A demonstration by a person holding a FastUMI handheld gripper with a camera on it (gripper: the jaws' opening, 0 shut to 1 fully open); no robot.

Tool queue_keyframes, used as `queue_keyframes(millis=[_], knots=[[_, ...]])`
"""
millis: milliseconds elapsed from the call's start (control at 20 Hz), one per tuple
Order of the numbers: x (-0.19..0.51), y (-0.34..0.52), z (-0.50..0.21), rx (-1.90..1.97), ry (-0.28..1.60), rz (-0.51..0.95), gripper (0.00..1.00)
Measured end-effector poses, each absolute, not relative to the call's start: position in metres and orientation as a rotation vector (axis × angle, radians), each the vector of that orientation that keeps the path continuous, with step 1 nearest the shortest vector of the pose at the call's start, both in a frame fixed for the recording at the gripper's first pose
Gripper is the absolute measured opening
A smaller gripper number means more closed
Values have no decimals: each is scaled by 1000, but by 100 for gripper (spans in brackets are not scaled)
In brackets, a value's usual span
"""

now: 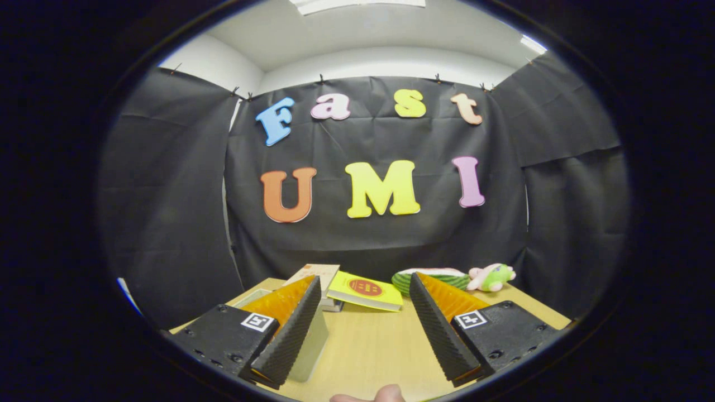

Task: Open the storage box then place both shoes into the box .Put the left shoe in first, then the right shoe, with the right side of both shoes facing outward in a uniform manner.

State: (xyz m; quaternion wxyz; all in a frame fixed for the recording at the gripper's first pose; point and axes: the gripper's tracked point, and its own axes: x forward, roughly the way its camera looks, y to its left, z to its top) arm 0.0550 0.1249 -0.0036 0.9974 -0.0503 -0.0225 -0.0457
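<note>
Storage box, shoes: not located. Gripper (366, 312), 2 fingers spread, empty, over table (368, 346); books (363, 290) beyond. Advice: find box lid, approach squarely.

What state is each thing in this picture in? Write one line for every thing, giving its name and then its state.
gripper: open, fingers wide apart, nothing between them.
yellow book: closed, lying flat on the table, beyond the fingers.
tan book: closed, lying on other things beside the yellow book.
plush toy: lying on the table at the far end.
green striped thing: resting beside the plush toy.
table: bare between the fingers.
</note>
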Motion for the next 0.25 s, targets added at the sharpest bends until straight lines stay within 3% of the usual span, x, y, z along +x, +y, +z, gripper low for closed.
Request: queue_keyframes(millis=[250], knots=[[52, 130, 0, -113, -48, -79, 100]])
